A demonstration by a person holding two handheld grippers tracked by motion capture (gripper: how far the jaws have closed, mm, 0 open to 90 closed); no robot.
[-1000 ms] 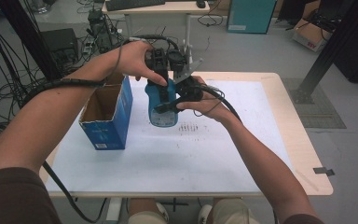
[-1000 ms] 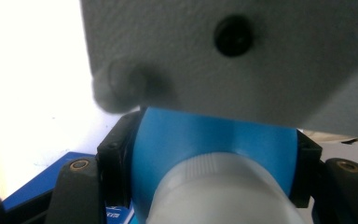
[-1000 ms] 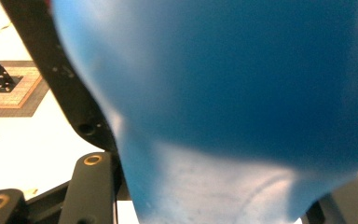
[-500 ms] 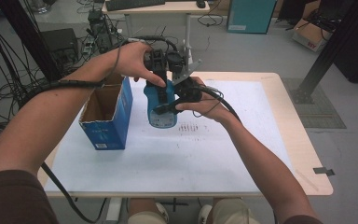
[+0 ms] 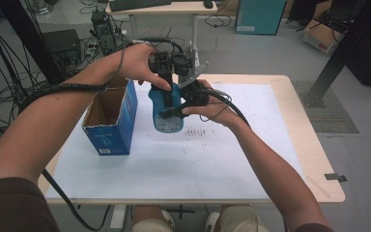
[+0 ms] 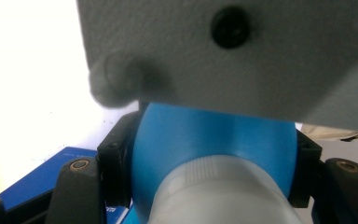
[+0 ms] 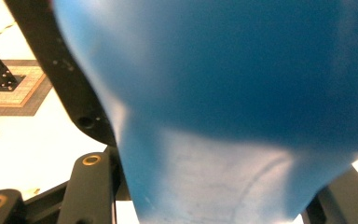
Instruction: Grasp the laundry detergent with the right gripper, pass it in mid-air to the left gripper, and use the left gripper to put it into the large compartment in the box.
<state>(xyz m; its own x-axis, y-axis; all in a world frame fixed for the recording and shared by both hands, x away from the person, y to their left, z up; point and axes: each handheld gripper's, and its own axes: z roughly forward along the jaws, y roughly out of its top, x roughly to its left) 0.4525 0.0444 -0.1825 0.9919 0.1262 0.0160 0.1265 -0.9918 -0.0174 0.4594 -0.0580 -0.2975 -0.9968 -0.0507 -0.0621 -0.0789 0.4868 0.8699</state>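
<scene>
Bottle: I see a blue bottle [image 5: 166, 108] held up above the counter [image 5: 251, 159], clear of its white sheet, between my two tongs. Lower part pale, upper part blue.
Bottle, close: in the left gripper view the blue body [image 6: 214, 149] narrows to a ribbed whitish section at the bottom of the frame. In the right gripper view the blue body [image 7: 242, 93] fades to a paler neck.
Left tongs: left tongs [image 5: 166, 72] clenched on the bottle's upper end; in the left gripper view both black jaws press against its blue sides.
Right tongs: right tongs [image 5: 176, 112] clamp the bottle lower down, coming in from the side; black jaws flank the pale part in the right gripper view.
Box: open blue carton [image 5: 111, 118] stands on the counter just beside the bottle, flaps up, brown inside.
Writing, box: a white label on the near face; print too small for me to read.
Writing, bottle: a pale label patch on the lower front; I cannot read it.
Writing, sheet: faint dark marks [image 5: 200, 133] on the white sheet below the bottle; illegible.
Grey plate: a grey plate [image 6: 242, 51] of the other gripper hangs over the bottle in the left gripper view.
</scene>
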